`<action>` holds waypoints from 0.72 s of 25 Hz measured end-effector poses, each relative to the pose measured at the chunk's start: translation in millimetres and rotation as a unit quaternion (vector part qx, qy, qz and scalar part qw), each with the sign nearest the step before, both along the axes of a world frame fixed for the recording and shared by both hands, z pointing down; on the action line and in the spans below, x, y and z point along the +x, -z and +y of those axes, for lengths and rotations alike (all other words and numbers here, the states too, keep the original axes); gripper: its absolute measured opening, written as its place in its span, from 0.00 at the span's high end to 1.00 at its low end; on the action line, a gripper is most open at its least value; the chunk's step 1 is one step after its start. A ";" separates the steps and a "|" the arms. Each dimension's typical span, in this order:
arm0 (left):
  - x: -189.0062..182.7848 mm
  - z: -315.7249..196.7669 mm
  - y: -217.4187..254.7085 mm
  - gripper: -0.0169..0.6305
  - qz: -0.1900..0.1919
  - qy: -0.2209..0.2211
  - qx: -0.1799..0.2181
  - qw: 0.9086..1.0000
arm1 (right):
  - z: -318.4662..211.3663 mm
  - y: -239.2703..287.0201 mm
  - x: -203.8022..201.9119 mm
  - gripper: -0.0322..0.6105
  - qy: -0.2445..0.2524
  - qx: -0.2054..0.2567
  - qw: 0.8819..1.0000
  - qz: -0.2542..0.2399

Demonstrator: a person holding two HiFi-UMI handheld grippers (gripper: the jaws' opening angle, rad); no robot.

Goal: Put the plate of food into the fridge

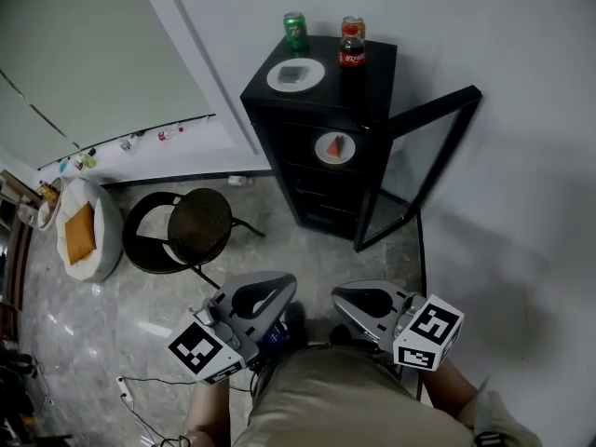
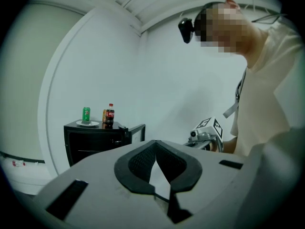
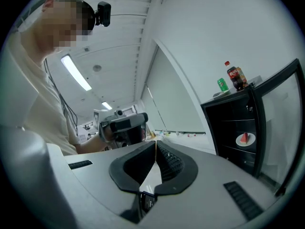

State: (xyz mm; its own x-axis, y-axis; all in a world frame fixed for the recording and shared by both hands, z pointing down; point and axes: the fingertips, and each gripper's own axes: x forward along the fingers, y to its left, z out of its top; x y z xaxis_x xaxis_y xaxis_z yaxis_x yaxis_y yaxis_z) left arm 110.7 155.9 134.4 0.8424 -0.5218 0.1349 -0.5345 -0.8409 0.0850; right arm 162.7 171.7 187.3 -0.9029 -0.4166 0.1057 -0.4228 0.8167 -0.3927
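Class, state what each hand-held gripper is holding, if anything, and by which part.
Nothing is held. The left hand-held gripper and the right hand-held gripper are both shut, with nothing between their jaws.

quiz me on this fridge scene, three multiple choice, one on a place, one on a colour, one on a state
1. Where is the plate with the red slice relative to the fridge?
A on top of it
B on a shelf inside it
C under it

2. What colour is the can at the left on the fridge top?
A green
B blue
C yellow

3. How is the fridge door?
A shut
B swung open
C taken off

Answers:
1 B, the head view shows it on a shelf in the open front.
2 A, its body is plainly green.
3 B, it stands out at an angle from the front, attached along one side.
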 end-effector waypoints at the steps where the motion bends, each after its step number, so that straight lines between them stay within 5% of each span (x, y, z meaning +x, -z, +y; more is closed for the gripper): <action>1: -0.2 -1.0 2.3 0.96 0.012 -0.002 -0.002 1.000 | 0.2 -0.7 1.3 0.91 -0.003 0.001 1.000 0.002; 18: -48.0 -38.4 -11.5 0.96 0.038 0.004 -0.013 0.999 | -40.3 5.4 -13.8 0.92 -0.072 0.000 0.997 -0.009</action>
